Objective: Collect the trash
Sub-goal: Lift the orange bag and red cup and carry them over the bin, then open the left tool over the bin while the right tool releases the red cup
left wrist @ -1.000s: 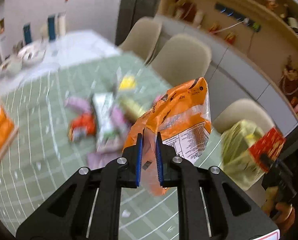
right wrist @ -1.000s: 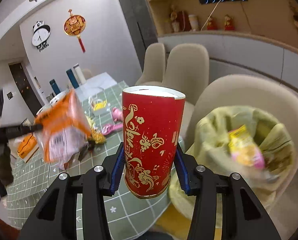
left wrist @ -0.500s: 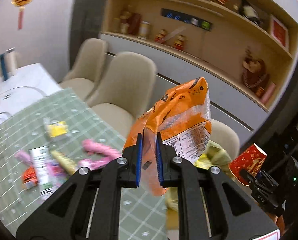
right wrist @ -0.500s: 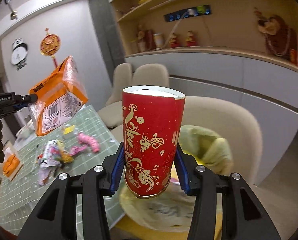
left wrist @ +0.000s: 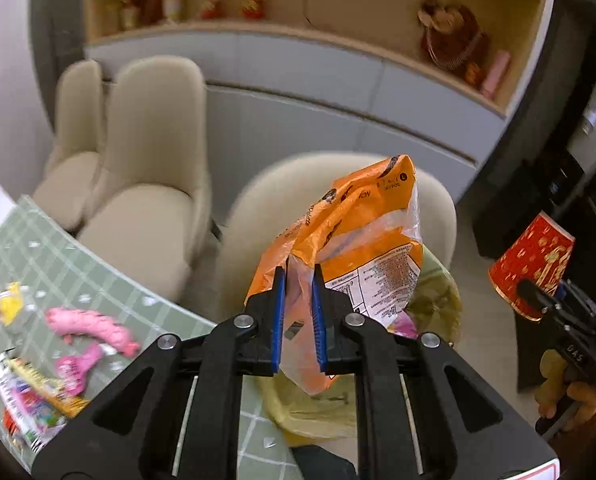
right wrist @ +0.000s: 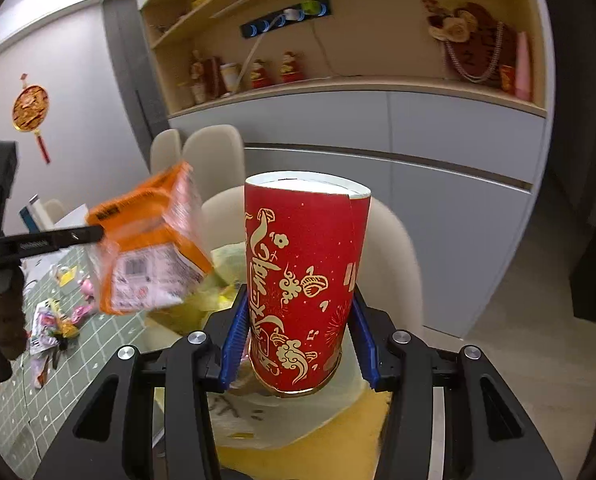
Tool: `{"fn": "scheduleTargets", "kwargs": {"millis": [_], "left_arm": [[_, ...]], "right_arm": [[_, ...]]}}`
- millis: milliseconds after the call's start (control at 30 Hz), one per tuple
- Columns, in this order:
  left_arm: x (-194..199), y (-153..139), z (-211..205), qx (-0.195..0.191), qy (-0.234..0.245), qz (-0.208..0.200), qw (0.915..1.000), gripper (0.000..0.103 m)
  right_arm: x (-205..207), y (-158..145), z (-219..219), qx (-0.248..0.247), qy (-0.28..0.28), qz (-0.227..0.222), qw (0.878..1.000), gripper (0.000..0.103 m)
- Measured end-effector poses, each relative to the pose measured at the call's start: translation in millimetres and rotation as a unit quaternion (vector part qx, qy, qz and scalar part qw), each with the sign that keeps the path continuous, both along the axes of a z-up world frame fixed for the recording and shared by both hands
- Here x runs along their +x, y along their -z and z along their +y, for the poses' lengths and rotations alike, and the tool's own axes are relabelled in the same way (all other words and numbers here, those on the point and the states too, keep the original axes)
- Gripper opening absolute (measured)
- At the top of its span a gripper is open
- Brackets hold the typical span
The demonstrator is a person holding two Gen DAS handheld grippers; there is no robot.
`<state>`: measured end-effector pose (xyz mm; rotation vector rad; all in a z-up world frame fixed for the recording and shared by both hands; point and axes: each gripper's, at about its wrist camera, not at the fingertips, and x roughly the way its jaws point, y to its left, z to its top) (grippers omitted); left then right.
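Note:
My left gripper (left wrist: 298,312) is shut on an orange and clear snack bag (left wrist: 358,240), held in the air over a yellow-green trash bag (left wrist: 438,300) that sits on a beige chair. In the right wrist view the same snack bag (right wrist: 149,248) hangs at the left, blurred. My right gripper (right wrist: 298,332) is shut on a red paper cup with gold patterns (right wrist: 302,280), upright above the trash bag (right wrist: 225,260). The left wrist view shows that cup (left wrist: 534,260) at the far right, gripped by the other tool. Pink and yellow wrappers (left wrist: 89,328) lie on the green table.
A green checked tablecloth (left wrist: 57,248) covers the table at the left, its edge close to the chair with the trash bag. Two more beige chairs (left wrist: 145,152) stand along the table. Grey cabinets and wooden shelves (right wrist: 378,80) with ornaments run behind.
Both grippers have swung right, away from the table toward the chair with the trash bag. The snack bag now hangs over the trash bag; the cup stays gripped.

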<state>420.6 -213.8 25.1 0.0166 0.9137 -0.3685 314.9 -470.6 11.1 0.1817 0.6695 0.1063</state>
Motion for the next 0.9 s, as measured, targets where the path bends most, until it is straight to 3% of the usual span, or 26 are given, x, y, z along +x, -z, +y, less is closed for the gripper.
{"fn": "scheduleTargets", "kwargs": {"millis": [133,200,433,533,600,700,833,900], "left_arm": [[20.8,34.2,-42.7,0.056,0.043,0.032,0.9970,0.013],[26.8,50.3,-60.7,0.065,0.067,0.058,0.9939,0.013],[37.3,76.2,-77.0,0.031,0.079,0.107,0.9906,0.015],[41.9,69.2,-54.2,-0.023,0.056,0.111,0.9919,0.029],[37.5,57.7,-36.0,-0.055,0.035,0.105,0.9924,0.036],[31.2,35.3,3.8,-0.083,-0.021,0.061,0.9945,0.040],[13.4,19.7,45.2,-0.080,-0.075,0.020,0.9938,0.040],[-0.1,16.3,64.0,-0.067,-0.088,0.000,0.9939,0.040]], "right_arm": [[1.6,3.6,-4.2,-0.007,0.008,0.014,1.000,0.044],[2.4,3.4,-6.9,-0.010,0.010,0.018,1.000,0.044],[12.9,4.3,-9.7,-0.002,0.012,0.028,1.000,0.045],[25.6,8.0,1.2,0.002,-0.010,0.037,0.999,0.045],[35.7,9.5,17.7,0.003,-0.036,0.042,0.998,0.045],[54.0,8.1,46.4,0.020,-0.089,0.049,0.995,0.045],[88.0,23.6,91.3,0.074,-0.184,0.106,0.974,0.045],[101.1,41.6,115.0,0.076,-0.223,0.143,0.961,0.045]]}}
